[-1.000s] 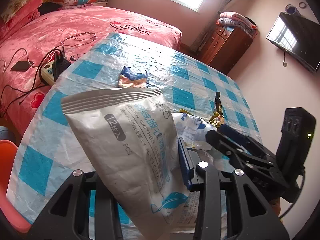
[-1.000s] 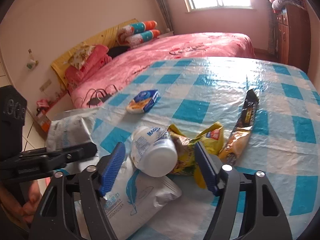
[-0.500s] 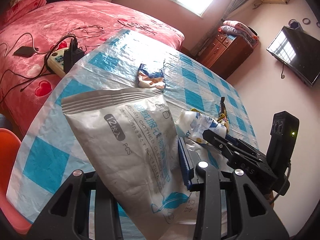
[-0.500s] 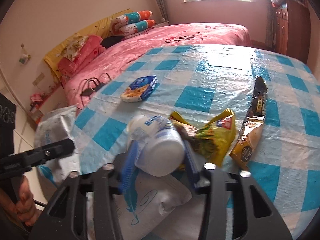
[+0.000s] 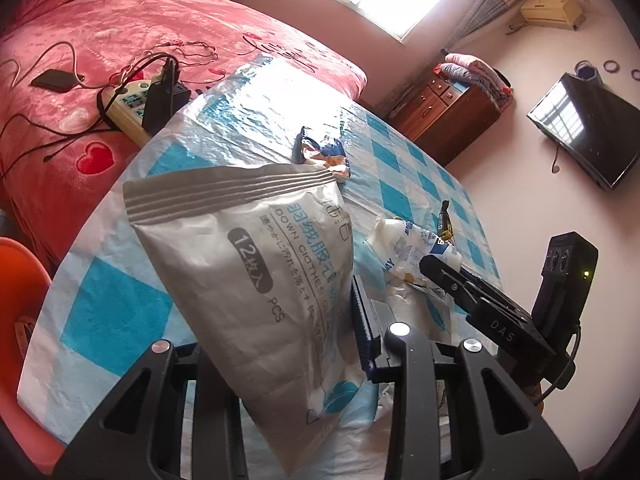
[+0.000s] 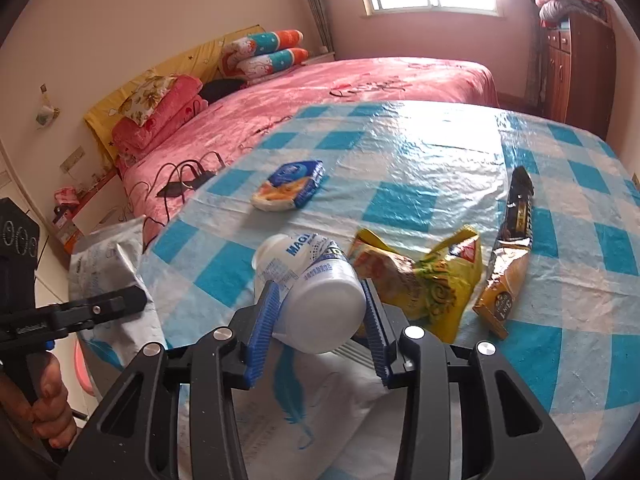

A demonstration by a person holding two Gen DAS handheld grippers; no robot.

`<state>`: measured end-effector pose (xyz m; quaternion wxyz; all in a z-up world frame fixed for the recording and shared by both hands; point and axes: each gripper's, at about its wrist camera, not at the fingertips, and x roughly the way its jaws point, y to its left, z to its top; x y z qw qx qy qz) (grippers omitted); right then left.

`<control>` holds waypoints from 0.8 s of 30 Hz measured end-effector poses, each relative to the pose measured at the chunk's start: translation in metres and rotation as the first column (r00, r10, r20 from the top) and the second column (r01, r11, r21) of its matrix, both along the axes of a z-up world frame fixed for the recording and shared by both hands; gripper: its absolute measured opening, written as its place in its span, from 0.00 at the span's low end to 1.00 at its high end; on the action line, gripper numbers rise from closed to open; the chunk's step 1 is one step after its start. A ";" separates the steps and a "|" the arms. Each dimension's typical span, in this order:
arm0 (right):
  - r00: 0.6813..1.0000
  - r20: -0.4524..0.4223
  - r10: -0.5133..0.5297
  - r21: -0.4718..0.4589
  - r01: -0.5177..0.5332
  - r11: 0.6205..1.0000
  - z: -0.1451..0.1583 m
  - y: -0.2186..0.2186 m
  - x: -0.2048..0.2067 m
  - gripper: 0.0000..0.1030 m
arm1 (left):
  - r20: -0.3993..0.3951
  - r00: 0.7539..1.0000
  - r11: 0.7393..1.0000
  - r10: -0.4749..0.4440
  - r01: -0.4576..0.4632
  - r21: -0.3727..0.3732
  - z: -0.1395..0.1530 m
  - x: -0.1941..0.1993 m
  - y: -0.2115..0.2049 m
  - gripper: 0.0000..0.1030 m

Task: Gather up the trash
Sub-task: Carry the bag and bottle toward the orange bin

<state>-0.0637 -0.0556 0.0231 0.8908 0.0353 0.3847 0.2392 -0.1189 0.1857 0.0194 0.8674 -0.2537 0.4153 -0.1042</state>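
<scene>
Right hand-held gripper (image 6: 320, 320) clamps white bottle (image 6: 316, 300); left hand-held gripper's (image 5: 280, 320) closing jaws hold grey pouch (image 5: 256, 264).

Home bedroom, pink-covered bed (image 6: 360, 92), stacked pillows (image 6: 264, 54), wooden dresser (image 6: 576, 68), wall television (image 5: 584, 128)

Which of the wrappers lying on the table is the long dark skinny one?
The black-and-gold sachet, stretched along the table's right side. The yellow wrapper beside it is crumpled; the blue packet is short and squat.
</scene>
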 end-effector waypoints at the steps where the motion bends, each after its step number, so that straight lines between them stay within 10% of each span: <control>1: 1.000 0.004 0.002 0.000 -0.002 1.000 0.002 0.002 -0.001 0.42 | 0.002 1.000 1.000 0.000 0.000 -0.007 0.000 -0.001 0.002 0.32; 24: 0.984 -0.018 0.176 0.083 -0.174 0.981 0.026 0.086 -0.029 0.41 | 0.035 0.993 0.990 0.112 -0.108 -0.090 -0.003 -0.036 0.077 0.29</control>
